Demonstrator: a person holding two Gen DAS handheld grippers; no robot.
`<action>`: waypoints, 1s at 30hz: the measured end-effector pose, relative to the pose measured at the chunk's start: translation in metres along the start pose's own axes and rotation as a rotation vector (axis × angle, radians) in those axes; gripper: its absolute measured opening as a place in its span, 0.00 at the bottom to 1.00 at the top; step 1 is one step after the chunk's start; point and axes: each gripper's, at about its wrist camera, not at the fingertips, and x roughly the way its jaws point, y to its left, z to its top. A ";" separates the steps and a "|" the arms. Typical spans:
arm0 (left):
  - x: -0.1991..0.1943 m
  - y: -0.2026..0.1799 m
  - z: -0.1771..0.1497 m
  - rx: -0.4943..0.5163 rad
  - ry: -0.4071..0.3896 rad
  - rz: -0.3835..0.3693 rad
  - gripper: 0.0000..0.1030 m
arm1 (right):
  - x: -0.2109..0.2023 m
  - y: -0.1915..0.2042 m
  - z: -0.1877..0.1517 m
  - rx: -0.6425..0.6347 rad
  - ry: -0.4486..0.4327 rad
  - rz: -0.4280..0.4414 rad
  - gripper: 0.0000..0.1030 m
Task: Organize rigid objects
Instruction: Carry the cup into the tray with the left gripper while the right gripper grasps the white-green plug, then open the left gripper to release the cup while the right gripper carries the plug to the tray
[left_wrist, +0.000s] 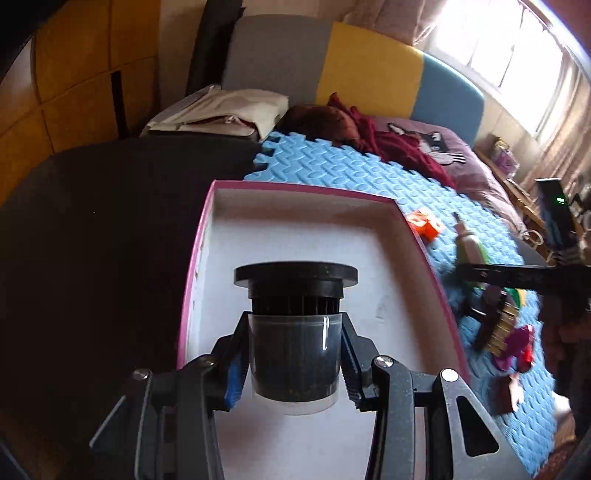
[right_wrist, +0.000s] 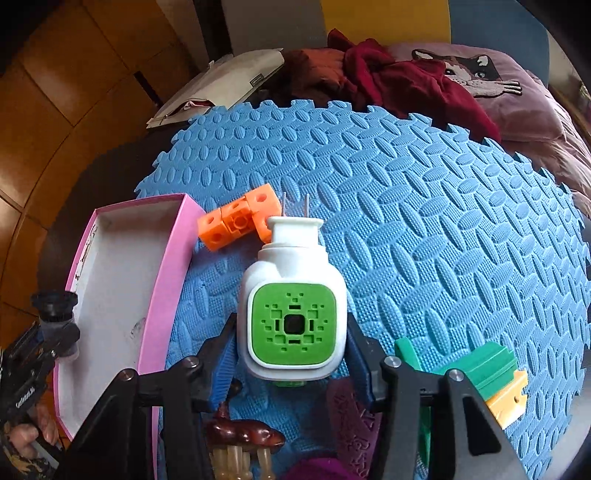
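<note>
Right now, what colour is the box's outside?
Pink box, white inside; clearest in the right wrist view.

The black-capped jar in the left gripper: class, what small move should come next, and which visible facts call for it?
Probably lower the black-capped jar a little further and open the left gripper to set it down. Its fingers clamp the jar's clear body, and the jar hangs over the bare white floor of the pink-edged box, inside its walls. Nothing else lies in the part of the box in view.

Daylight from window (left_wrist: 517, 55) upper right, blown out to white glare. Left side dim, dark floor (left_wrist: 92, 240) nearly black. Fisheye bending at edges, black vignette corners. Right edge of left wrist view motion-blurred.
</note>
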 end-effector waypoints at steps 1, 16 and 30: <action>0.004 0.001 0.001 0.001 0.005 0.026 0.47 | 0.000 0.001 0.000 -0.005 -0.003 -0.008 0.52; -0.072 0.002 -0.055 -0.027 -0.152 0.098 0.90 | 0.003 0.017 -0.008 -0.050 -0.102 -0.112 0.51; -0.113 0.013 -0.078 -0.104 -0.185 0.173 0.91 | -0.059 0.057 -0.028 -0.103 -0.264 -0.061 0.51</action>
